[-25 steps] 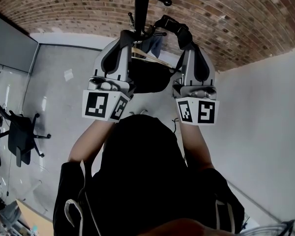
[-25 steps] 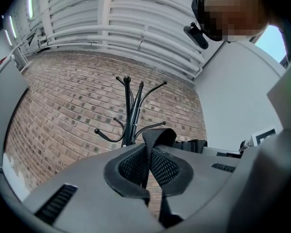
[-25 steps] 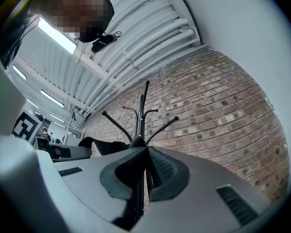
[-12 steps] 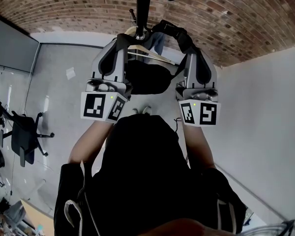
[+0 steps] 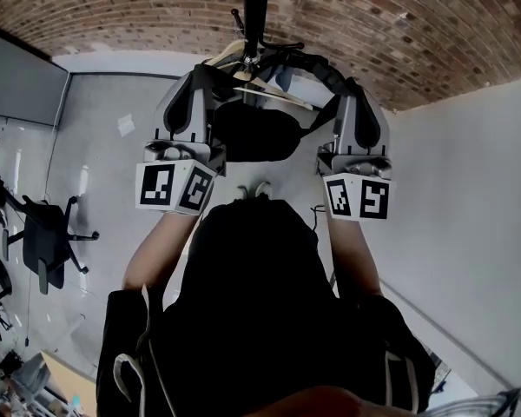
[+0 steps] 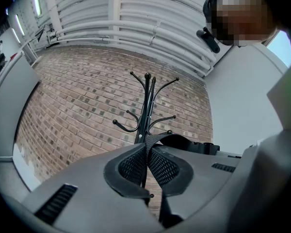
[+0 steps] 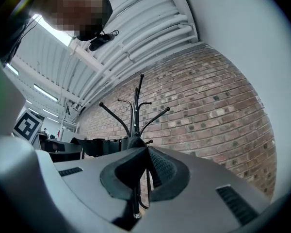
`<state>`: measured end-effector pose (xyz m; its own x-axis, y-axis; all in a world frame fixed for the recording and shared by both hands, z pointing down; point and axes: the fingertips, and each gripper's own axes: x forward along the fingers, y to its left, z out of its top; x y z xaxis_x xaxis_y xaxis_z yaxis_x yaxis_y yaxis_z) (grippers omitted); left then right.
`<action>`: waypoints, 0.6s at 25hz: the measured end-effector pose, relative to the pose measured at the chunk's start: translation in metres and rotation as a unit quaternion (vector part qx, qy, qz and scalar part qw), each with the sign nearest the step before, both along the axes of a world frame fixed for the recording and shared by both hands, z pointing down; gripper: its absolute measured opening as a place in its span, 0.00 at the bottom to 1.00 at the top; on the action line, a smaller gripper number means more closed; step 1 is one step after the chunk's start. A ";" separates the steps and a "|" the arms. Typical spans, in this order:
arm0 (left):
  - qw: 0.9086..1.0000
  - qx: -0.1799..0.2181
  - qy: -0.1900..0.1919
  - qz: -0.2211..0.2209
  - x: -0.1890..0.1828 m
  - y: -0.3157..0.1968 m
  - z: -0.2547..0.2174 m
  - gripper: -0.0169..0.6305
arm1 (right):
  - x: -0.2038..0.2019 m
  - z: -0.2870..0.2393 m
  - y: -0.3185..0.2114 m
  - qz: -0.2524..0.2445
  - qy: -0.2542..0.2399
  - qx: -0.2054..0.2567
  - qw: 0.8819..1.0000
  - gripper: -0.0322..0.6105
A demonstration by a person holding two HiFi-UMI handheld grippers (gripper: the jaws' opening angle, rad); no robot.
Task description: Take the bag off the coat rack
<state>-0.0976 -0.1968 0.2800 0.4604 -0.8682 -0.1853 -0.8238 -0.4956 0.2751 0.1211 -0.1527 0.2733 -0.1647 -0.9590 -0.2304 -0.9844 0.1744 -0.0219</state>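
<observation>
The black coat rack (image 5: 256,7) stands against the brick wall, straight ahead of me. The black bag (image 5: 252,133) hangs between my two grippers. Its webbing strap (image 5: 317,62) arcs from one gripper to the other, just in front of the rack's lower hooks. My left gripper (image 5: 208,72) is shut on the strap (image 6: 153,142), which runs pinched between its pads with the coat rack (image 6: 146,108) behind. My right gripper (image 5: 349,95) is shut on the other end of the strap (image 7: 131,143), left of the coat rack (image 7: 135,113). A pale wooden hanger (image 5: 273,96) shows behind the bag.
The brick wall (image 5: 156,16) is behind the rack and a white wall (image 5: 469,189) runs along the right. An office chair (image 5: 43,237) stands on the grey floor at the left. The person's shoes (image 5: 256,189) are just below the bag.
Both grippers have come lower and a little apart with the strap in them. The strap now stretches between them, drawn off from the rack's hooks, and the bag hangs lower.
</observation>
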 end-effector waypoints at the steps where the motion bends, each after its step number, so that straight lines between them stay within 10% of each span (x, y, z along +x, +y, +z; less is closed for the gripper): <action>1: 1.000 -0.005 0.000 -0.001 -0.003 -0.001 0.004 0.06 | 0.001 0.001 0.000 0.002 -0.002 0.000 1.000 0.09; 15: 0.999 -0.011 0.025 -0.025 -0.027 -0.001 0.012 0.06 | 0.019 0.009 0.000 0.017 -0.014 -0.011 1.000 0.09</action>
